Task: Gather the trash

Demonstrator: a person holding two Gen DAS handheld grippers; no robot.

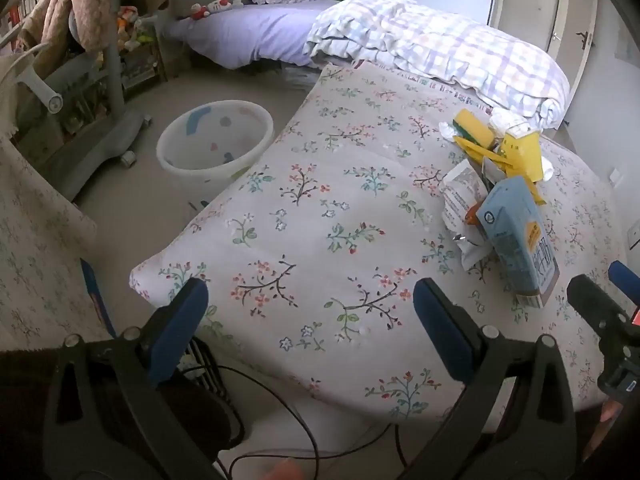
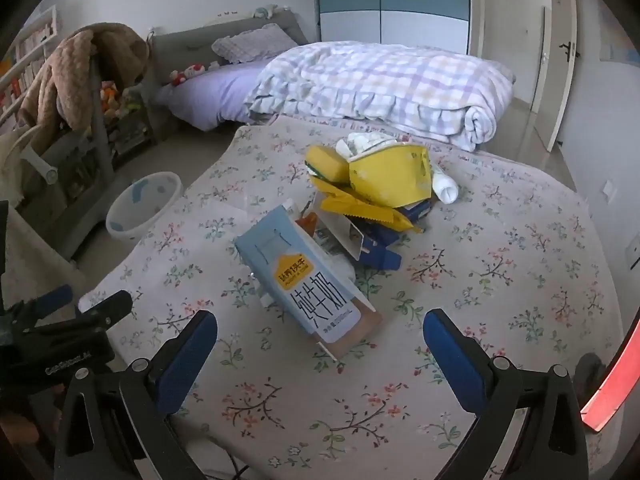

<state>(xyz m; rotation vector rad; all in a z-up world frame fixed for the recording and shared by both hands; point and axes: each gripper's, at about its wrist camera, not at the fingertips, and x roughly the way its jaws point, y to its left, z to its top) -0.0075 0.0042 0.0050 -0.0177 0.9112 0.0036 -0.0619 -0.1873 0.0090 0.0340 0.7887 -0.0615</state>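
Observation:
A pile of trash lies on the floral-covered table (image 2: 500,280). Nearest is a light blue milk carton (image 2: 304,280), also in the left wrist view (image 1: 518,240). Behind it are yellow wrappers (image 2: 388,180), a yellow sponge (image 2: 326,164), a dark blue box (image 2: 384,246), crumpled white tissue (image 2: 360,144) and a white foil packet (image 1: 464,204). My right gripper (image 2: 320,340) is open, just short of the carton. My left gripper (image 1: 310,316) is open and empty over the table's near left part. A white bin (image 1: 216,140) stands on the floor to the left.
A bed with a plaid quilt (image 2: 380,88) lies behind the table. A grey chair (image 1: 80,92) draped with a brown blanket stands left of the bin. Cables (image 1: 280,420) hang below the table's near edge. The right gripper's fingers (image 1: 600,304) show at the left view's right edge.

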